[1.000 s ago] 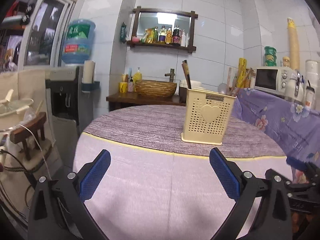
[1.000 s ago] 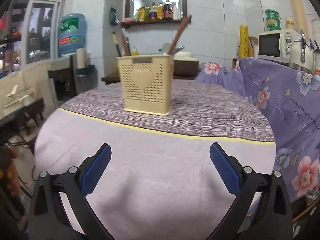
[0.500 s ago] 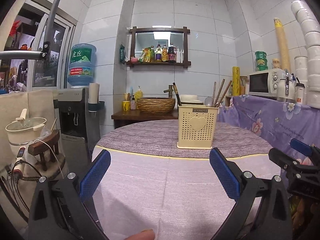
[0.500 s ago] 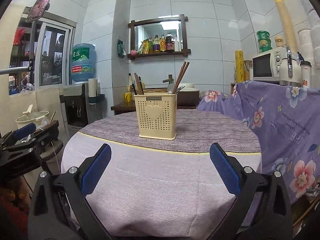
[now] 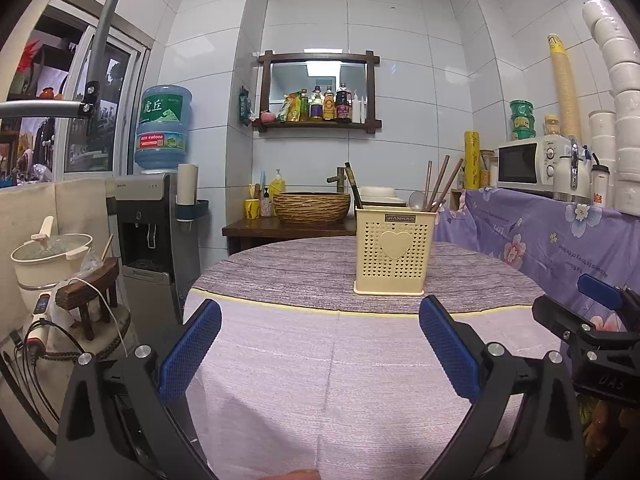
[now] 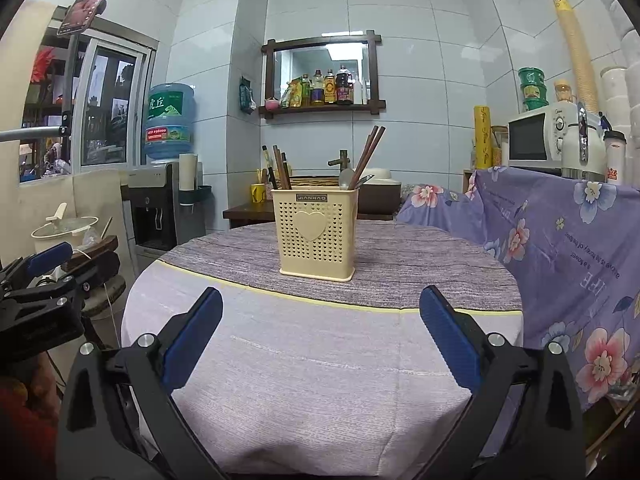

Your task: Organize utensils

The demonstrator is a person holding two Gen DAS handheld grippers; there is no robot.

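A cream perforated utensil holder (image 5: 394,251) with a heart on its front stands upright on the round table (image 5: 304,360), toward the far side; it also shows in the right wrist view (image 6: 316,234). Brown chopsticks (image 6: 367,156) and a metal spoon (image 6: 346,178) stick out of it. My left gripper (image 5: 320,344) is open and empty, held back over the table's near edge. My right gripper (image 6: 320,338) is open and empty, also well short of the holder. Each gripper shows at the side of the other's view.
The table wears a pale purple cloth with a grey striped band. A purple floral cloth (image 6: 560,248) covers a counter on the right with a microwave (image 6: 552,138). A water dispenser (image 5: 154,216) and a stool with a pot (image 5: 52,256) stand left. A basin (image 5: 312,208) is behind.
Both grippers have pulled back and up from the table; the holder now looks smaller and farther. Both stay open and empty.
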